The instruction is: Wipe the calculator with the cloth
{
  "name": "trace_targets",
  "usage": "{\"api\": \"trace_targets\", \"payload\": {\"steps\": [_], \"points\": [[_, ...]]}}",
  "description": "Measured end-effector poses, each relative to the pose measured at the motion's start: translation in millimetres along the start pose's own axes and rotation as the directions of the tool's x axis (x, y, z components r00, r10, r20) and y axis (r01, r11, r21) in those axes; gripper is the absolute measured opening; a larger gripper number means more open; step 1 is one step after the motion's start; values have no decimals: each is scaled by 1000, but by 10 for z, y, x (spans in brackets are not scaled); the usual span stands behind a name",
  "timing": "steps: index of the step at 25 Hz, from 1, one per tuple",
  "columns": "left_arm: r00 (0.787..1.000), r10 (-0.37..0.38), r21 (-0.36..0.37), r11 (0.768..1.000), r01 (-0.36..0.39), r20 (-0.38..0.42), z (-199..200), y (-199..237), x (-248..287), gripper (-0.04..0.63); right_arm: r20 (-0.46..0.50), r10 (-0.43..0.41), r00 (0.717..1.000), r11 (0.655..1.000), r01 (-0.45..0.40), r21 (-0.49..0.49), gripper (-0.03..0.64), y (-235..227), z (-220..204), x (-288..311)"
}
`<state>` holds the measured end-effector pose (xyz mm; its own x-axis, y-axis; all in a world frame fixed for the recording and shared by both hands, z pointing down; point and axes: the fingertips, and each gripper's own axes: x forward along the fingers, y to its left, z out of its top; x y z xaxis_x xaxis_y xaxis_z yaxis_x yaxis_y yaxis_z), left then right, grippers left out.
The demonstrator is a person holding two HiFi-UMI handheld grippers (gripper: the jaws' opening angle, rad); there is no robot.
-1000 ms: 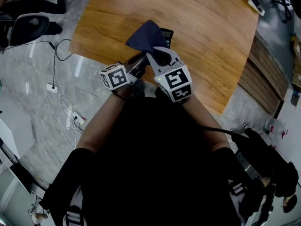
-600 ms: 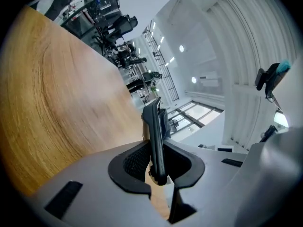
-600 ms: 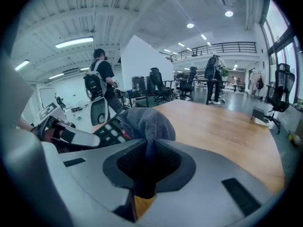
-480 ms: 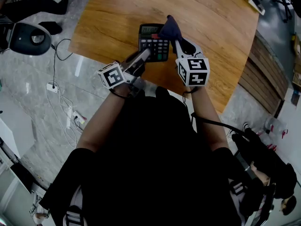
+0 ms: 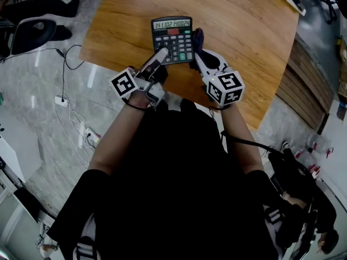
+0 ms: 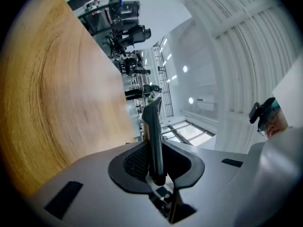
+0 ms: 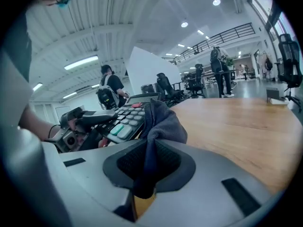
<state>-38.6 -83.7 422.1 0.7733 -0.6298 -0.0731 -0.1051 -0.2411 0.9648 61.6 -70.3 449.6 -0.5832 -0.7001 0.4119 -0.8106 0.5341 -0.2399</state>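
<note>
Only a sliver of the dark blue cloth (image 5: 199, 37) shows past the black plastic calculator's (image 5: 172, 39) right edge, and the wooden table's (image 5: 244, 26) far edge is cut off.

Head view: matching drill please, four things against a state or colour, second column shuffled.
Things:
1. calculator
2. cloth
3. left hand-held gripper
4. table

States or colours:
a. dark blue
b. shut on the calculator's corner
c. light wood grain
d. digits showing on its display

Pairs: 1-d, 2-a, 3-b, 4-c
</note>
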Motion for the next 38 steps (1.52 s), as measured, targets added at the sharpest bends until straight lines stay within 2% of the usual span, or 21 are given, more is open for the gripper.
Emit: {"api": "trace_targets", "payload": {"steps": [4,7,10,13,17,25,29,33,38], "points": [[997,-48,-80,995,52,52,134,-132,9,72,69,182,981,980,-175,-96,46,374,-10,-57],[995,-73,-108,991,80,61,146,-237,36,72,130,323,937,941,-304,-147,46,655,28,-143],[994,-85,-151,984,95,66,121,-273,54,72,184,395,900,918,-379,-118,46,772,93,-201],[993,-95,-209,972,109,76,79,-295,60,72,240,415,878,908,-417,-43,46,712,158,-249],[993,-109,-227,967,118,49,-92,-417,30,72,309,377,873,914,-405,30,46,482,228,-389],[990,-139,-230,965,129,-31,-388,-533,10,72,331,298,896,949,-316,1,46,-43,426,-370],[986,-152,-231,964,134,-64,-426,-578,7,72,352,310,883,941,-339,23,46,-112,553,-247],[985,-161,-235,962,142,-61,-428,-596,-17,72,350,414,840,894,-448,20,46,151,556,-137],[982,-180,-214,963,165,-54,-386,-689,-9,72,320,602,731,765,-643,28,46,557,441,-289]]}}
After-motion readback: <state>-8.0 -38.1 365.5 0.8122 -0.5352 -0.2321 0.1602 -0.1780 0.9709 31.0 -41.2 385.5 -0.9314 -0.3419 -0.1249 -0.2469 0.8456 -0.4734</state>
